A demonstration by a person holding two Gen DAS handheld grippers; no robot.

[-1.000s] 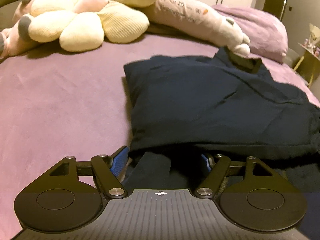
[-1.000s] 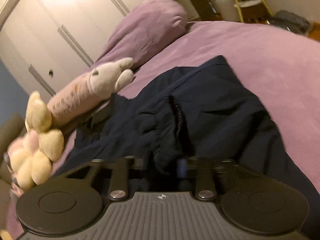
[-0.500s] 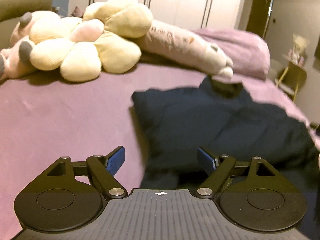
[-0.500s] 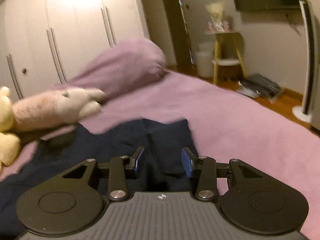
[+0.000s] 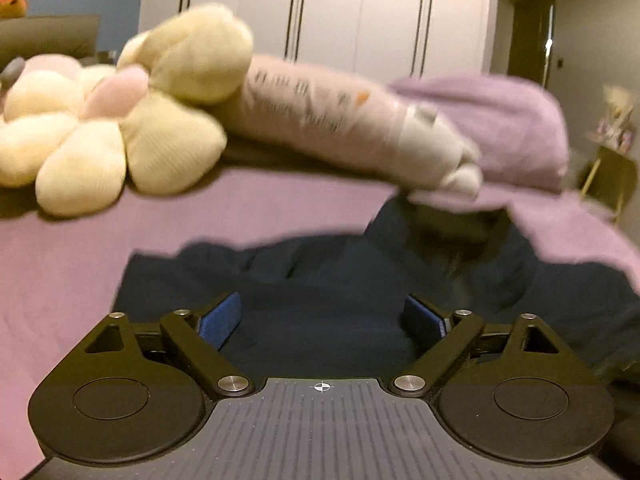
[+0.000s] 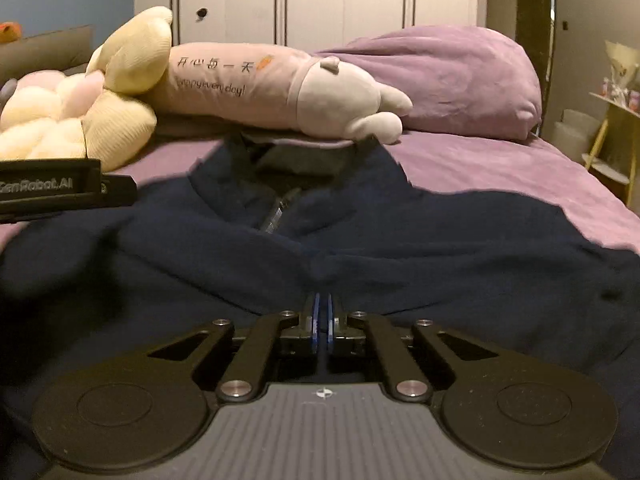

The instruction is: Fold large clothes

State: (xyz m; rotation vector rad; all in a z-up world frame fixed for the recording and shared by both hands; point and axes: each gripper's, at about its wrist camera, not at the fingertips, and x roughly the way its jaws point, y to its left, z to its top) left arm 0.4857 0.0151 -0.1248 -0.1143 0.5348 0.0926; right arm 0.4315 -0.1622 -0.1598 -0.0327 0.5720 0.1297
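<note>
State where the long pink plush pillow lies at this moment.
In the right wrist view the long pink plush pillow lies across the bed's far end, between the cream flower cushion and the purple pillow.

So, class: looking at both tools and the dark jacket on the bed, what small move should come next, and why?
Probably lower the left tool onto the jacket and close it. Its jaws have just been opening, nothing between them, while the right tool looks shut on a fabric pinch, so the fold likely needs a second grip.
</note>
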